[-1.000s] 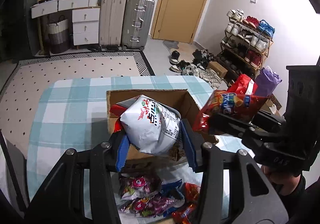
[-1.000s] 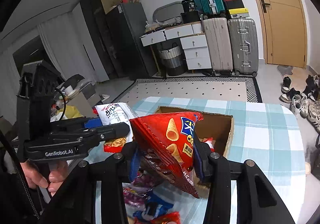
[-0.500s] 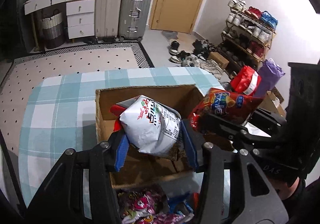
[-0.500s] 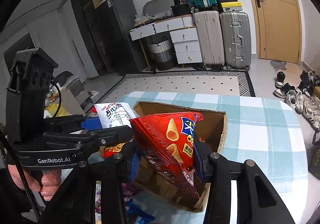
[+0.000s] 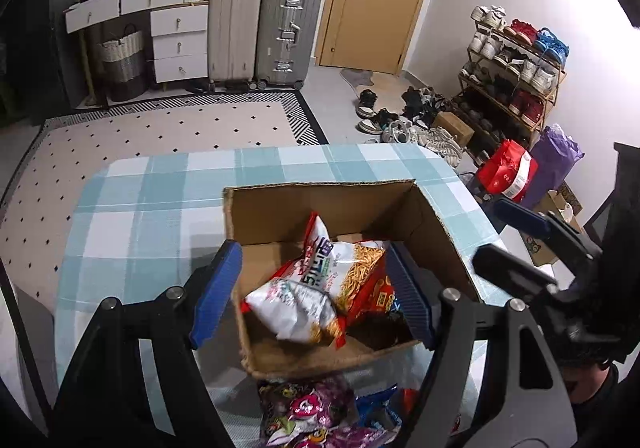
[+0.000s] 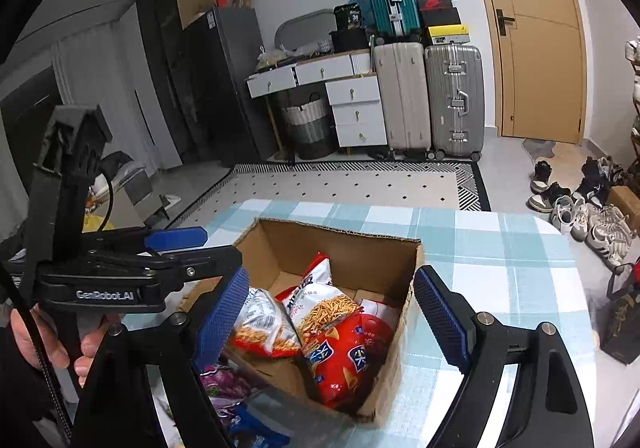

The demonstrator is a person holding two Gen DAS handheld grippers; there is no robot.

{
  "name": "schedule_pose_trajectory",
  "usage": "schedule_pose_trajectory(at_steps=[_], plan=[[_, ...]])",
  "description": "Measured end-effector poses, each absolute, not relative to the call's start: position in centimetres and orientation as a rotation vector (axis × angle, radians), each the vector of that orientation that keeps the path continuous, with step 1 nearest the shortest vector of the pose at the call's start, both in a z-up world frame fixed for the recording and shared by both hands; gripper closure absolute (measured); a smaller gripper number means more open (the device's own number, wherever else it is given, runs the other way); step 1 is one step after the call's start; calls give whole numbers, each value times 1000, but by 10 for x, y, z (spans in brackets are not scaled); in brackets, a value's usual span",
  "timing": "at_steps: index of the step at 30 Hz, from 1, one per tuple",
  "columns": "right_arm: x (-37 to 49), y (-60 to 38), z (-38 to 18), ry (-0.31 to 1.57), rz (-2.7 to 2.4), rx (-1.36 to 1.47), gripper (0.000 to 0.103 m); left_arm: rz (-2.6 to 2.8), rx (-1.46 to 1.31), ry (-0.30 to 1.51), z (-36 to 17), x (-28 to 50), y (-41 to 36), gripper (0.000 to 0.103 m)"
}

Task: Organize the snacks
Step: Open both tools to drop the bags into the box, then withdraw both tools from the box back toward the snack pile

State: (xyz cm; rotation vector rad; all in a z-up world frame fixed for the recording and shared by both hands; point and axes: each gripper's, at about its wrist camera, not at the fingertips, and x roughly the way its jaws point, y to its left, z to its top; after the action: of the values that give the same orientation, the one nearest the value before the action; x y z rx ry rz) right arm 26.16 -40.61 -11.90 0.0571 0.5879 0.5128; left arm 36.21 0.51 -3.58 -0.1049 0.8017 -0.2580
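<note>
Over on the left, the left gripper (image 5: 312,296) hangs above the near end of the box (image 5: 332,204), its jaws just sprung apart and now wide, blue pads either side of the box's near wall with nothing pinched between them. Below it the white bag (image 5: 296,300) lies loose inside the box, tilted against the noodle bag (image 5: 356,268). Across to the right, and the right gripper (image 6: 332,312) has also just let its jaws swing wide, holding nothing. The red bag (image 6: 344,360) sits in the box against the near right wall, free of both pads, touching the noodle bag behind it. The box stands on the checked surface (image 5: 160,208). Near the front edge, outside the box, a heap of purple packets (image 5: 308,412) waits on the surface, with a blue packet (image 5: 380,412) just beside them
</note>
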Motion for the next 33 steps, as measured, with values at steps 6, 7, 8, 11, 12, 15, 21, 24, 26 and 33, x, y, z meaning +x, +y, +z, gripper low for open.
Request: schedule_pose_trajectory(at_steps=[6, 7, 8, 11, 12, 15, 21, 24, 26, 33], plan=[[235, -412, -103, 559, 513, 57, 17, -230, -109, 779, -19, 329, 13, 31], [229, -412, -101, 556, 518, 59, 17, -226, -109, 775, -17, 323, 14, 30], [224, -413, -99, 555, 520, 60, 17, -222, -108, 769, -14, 315, 16, 29], [206, -414, -93, 545, 533, 55, 17, -202, -100, 741, -6, 293, 17, 26], [200, -415, -91, 539, 535, 52, 17, -201, -95, 731, -3, 285, 17, 26], [181, -416, -86, 527, 540, 44, 16, -204, -77, 714, 2, 263, 14, 26], [150, -419, -81, 516, 541, 38, 12, -195, -80, 682, 11, 224, 13, 21], [136, -424, -80, 515, 538, 59, 11, -194, -78, 684, 14, 209, 11, 20], [126, -428, -80, 514, 537, 71, 10, -192, -78, 678, 14, 196, 10, 17], [95, -434, -85, 510, 529, 67, 8, -169, -85, 675, 7, 163, 9, 3]])
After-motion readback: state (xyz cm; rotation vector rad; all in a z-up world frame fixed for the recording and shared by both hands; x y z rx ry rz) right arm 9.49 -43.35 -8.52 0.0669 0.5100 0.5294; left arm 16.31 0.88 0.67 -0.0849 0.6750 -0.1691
